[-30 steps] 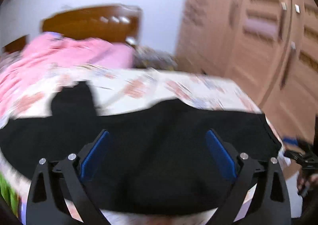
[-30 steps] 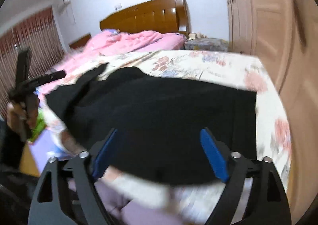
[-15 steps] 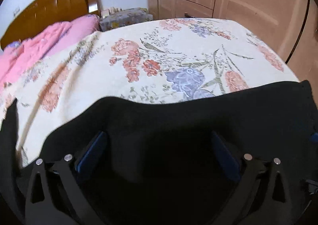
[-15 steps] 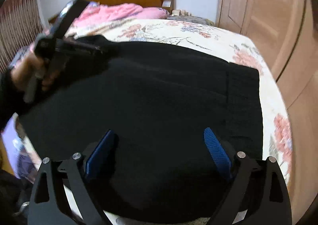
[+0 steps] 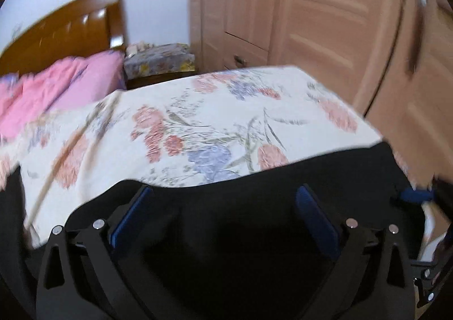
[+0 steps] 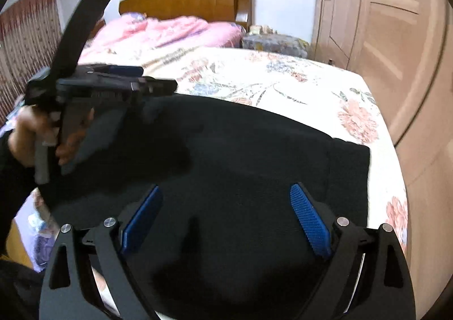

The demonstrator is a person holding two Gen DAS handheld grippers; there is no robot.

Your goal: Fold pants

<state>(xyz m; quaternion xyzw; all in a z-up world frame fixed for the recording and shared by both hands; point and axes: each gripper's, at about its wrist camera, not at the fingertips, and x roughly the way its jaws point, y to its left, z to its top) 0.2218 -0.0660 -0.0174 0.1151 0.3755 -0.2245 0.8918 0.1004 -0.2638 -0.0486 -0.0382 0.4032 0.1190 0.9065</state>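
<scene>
Right wrist: 1 black pants (image 6: 240, 156), 2 grippers, 1 bed (image 6: 297, 73).

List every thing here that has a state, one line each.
Black pants: spread flat on the bed, not folded.
Left tongs: open, holding nothing.
Right tongs: open, holding nothing.
Wardrobe doors: closed.
Pink quilt: bunched near the headboard.

Black pants (image 6: 226, 156) run under the frame's bottom edge, near hem hidden behind gripper fingers (image 6: 310, 219). Left of pants, hand (image 6: 31, 133) smeared by motion blur, sleeve cut off.
</scene>
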